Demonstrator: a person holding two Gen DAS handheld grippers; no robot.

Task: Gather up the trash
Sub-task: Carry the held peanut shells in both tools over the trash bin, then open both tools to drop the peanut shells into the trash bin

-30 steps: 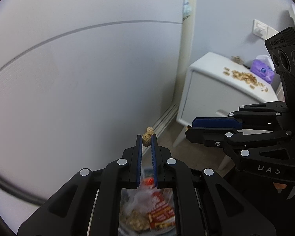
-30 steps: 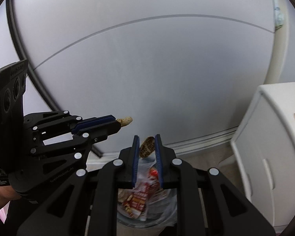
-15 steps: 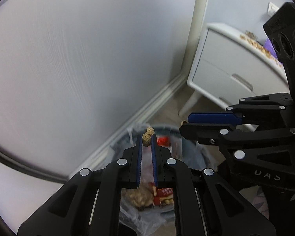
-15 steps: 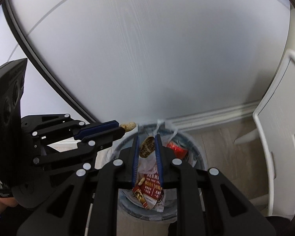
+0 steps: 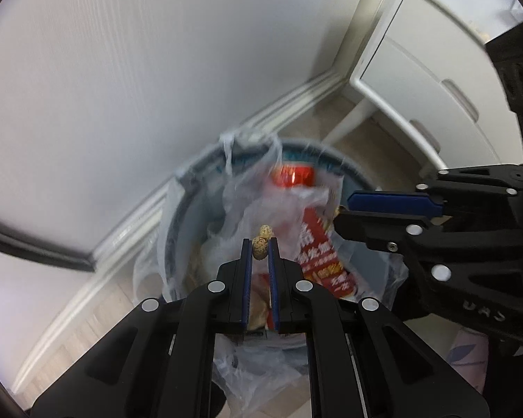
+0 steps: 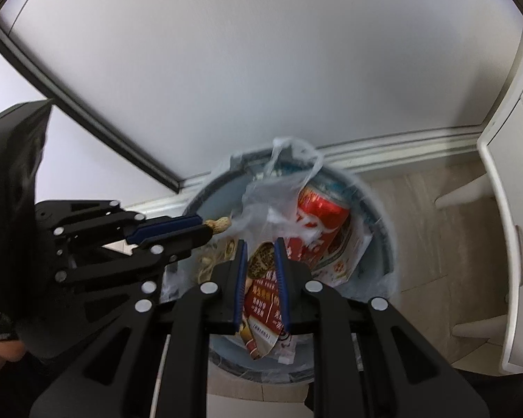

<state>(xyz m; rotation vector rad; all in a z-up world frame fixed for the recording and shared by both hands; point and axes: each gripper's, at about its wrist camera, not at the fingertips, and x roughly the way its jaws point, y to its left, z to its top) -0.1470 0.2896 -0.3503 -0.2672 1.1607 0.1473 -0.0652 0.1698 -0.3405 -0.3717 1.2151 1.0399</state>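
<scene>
A round grey-blue trash bin (image 5: 177, 216) with a clear plastic liner stands on the floor by the wall, holding a red can (image 5: 293, 176) and red snack wrappers. My left gripper (image 5: 260, 244) is shut on a whole peanut (image 5: 261, 241) above the bin; it also shows in the right wrist view (image 6: 219, 224). My right gripper (image 6: 259, 249) is shut on a speckled peanut shell (image 6: 261, 256) above the bin (image 6: 376, 209). The two grippers hang side by side over the opening.
A white bedside cabinet (image 5: 432, 80) on thin legs stands to the right of the bin, also in the right wrist view (image 6: 512, 244). A white wall with a baseboard (image 6: 401, 146) runs right behind the bin. Pale wood floor surrounds it.
Both grippers have tilted down and moved over the bin, each still holding its peanut piece. The bin now fills the middle of both views.
</scene>
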